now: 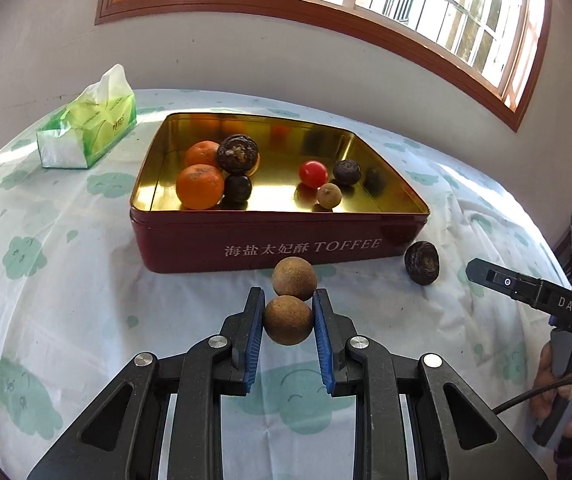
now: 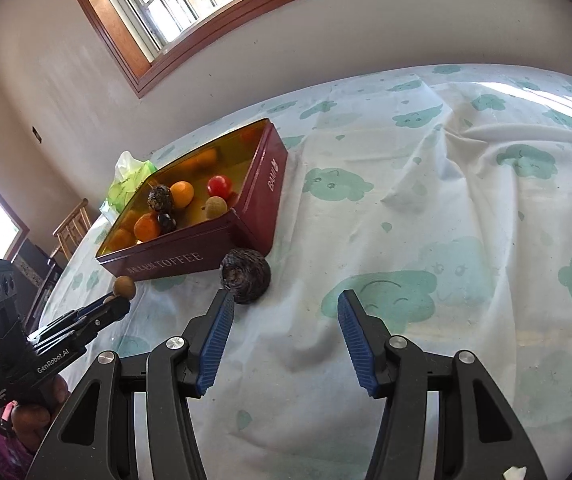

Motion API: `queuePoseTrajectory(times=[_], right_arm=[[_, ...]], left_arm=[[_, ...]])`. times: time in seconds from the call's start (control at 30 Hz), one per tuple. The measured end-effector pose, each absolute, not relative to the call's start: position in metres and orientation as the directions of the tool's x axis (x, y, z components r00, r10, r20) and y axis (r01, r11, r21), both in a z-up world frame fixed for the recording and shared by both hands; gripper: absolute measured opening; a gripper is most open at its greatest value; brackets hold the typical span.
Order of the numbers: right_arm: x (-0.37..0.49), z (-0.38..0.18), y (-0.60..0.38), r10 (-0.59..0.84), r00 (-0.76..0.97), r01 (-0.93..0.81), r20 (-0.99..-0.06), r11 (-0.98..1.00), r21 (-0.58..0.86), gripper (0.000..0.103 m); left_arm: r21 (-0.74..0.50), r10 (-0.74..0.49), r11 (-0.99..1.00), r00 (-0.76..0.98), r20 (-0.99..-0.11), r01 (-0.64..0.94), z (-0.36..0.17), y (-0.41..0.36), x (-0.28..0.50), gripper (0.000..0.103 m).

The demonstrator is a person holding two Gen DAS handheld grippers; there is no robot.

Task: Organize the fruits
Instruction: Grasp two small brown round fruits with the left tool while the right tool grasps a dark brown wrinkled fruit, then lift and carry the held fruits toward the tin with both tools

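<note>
Two brown round fruits in front of the red tin [image 1: 270, 246]: nearer brown fruit [image 1: 288, 320] clamped between the blue pads of the left gripper [image 1: 288, 314], jaws drawn in tight on it; farther brown fruit [image 1: 294, 278] just beyond, touching or nearly touching the held one, resting on the tablecloth [image 1: 66, 280] just before the tin's front wall. Lettered in white on that front wall, Chinese characters followed by "TOFFEE"; on the short end wall, seen from the right wrist camera, "BAMI" or similar, partly unreadable. Long axis of the tin lying crosswise in the left wrist view, gold interior open upward. Inside: two oranges [image 1: 200, 186] and two dark wrinkled fruits [image 1: 238, 154] grouped at the left end; a red tomato [image 1: 313, 173], a small pale fruit [image 1: 329, 195] and another dark fruit [image 1: 347, 172] toward the right. Outside, beside the tin's right front corner, one dark wrinkled fruit [image 2: 245, 276] on the cloth, just ahead of the left pad of the right gripper [image 2: 286, 300], not between the jaws. Right gripper parted partway, nothing between the pads. Marked "DAS" on the right gripper's body, "GenRobot.AI" on the left one's. Green tissue pack [image 1: 88, 134] left of the tin, well apart, writing too small to read.
</note>
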State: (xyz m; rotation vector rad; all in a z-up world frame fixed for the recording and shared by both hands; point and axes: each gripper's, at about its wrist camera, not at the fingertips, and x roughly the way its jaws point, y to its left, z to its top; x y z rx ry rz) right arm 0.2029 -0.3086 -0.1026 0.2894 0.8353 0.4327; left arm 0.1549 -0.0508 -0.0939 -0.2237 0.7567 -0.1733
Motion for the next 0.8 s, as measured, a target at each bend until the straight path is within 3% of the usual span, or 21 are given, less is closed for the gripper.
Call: queuePoseTrajectory(times=[0.07,0.3,0.33,0.37,0.4,0.6,0.8], right_arm=[[0.208,-0.098,-0.295,0.465,0.601,-0.277,-0.649,0.884,0.377,0.064],[0.233,-0.104,-0.252,0.389,0.560,-0.307,-0.731,0.917,0.254,0.063],[0.236,-0.109,-0.247,0.382,0.544,-0.305,-0.747,0.920,0.248,0.056],[0.236,-0.112,-0.244,0.354,0.548,-0.291,-0.758,0.930,0.224,0.040],[0.234,-0.111,-0.241,0.330,0.557,-0.284,-0.762,0.938,0.198,0.035],[0.198,-0.109,-0.235,0.439,0.531,-0.296,-0.725,0.897,0.327,0.034],[0.168,-0.110,-0.223,0.462,0.559,-0.319,-0.689,0.886,0.336,0.034]], left_arm=[[-0.287,-0.239,0.956,0.717,-0.655,0.056,-0.095,-0.044,0.155,0.025],[-0.285,-0.231,0.957,0.723,-0.652,0.049,-0.094,-0.044,0.154,0.025],[-0.286,-0.228,0.957,0.723,-0.653,0.044,-0.095,-0.043,0.153,0.025],[-0.290,-0.227,0.956,0.722,-0.654,0.038,-0.095,-0.042,0.153,0.025],[-0.292,-0.222,0.956,0.721,-0.656,0.029,-0.096,-0.041,0.153,0.025],[-0.289,-0.179,0.957,0.723,-0.667,-0.030,-0.098,-0.033,0.153,0.025],[-0.243,-0.128,0.969,0.742,-0.658,-0.048,-0.093,-0.037,0.149,0.025]])
